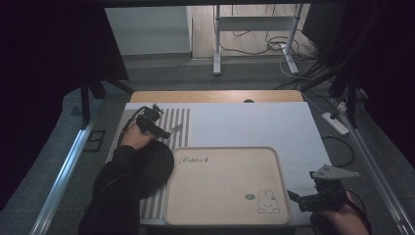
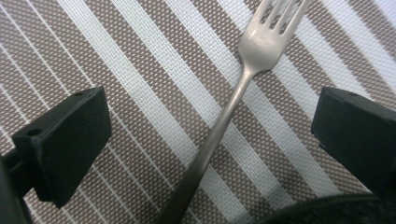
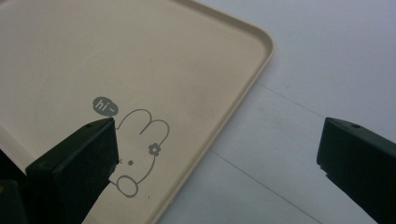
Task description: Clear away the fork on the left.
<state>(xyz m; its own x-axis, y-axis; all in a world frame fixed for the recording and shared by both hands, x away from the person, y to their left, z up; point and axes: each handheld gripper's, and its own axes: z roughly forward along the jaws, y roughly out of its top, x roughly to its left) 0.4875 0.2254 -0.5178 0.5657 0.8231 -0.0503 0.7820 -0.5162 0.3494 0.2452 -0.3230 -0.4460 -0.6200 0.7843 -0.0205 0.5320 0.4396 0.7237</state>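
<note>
Fork work is what is going on at this table, so I am taking the scene from the biggest piece down. A white sheet (image 1: pixel 254 122) is covering most of the wooden tabletop, and a wide beige rounded-corner tray with a rabbit drawing (image 1: pixel 225 215) is sitting bare on its near half. Just left of the tray, a brown-and-white striped woven placemat (image 1: pixel 178 117) is lying under the person's left forearm, and a dark round plate (image 1: pixel 156 164) is resting on it, touching the tray's left edge as far as I can tell.

The slim matt silver metal fork (image 2: pixel 219 126) is lying flat on the placemat, beyond the plate. It is looking stiff, light and fairly slick, and it is sitting so low on the weave that a pinch across the narrow handle, a little below the neck, seems the safest hold; the tines would probably be slipping out. In the left gripper view its long axis is running diagonally, tines pointing up and away from the jaws, handle coming back toward the plate's rim.

The left gripper (image 2: pixel 210 128) is hovering over it with jaws spread wide, straddling the handle without touching. The right gripper (image 3: pixel 217 154) is waiting, equally wide and holding nothing, over the tray's near right corner.
</note>
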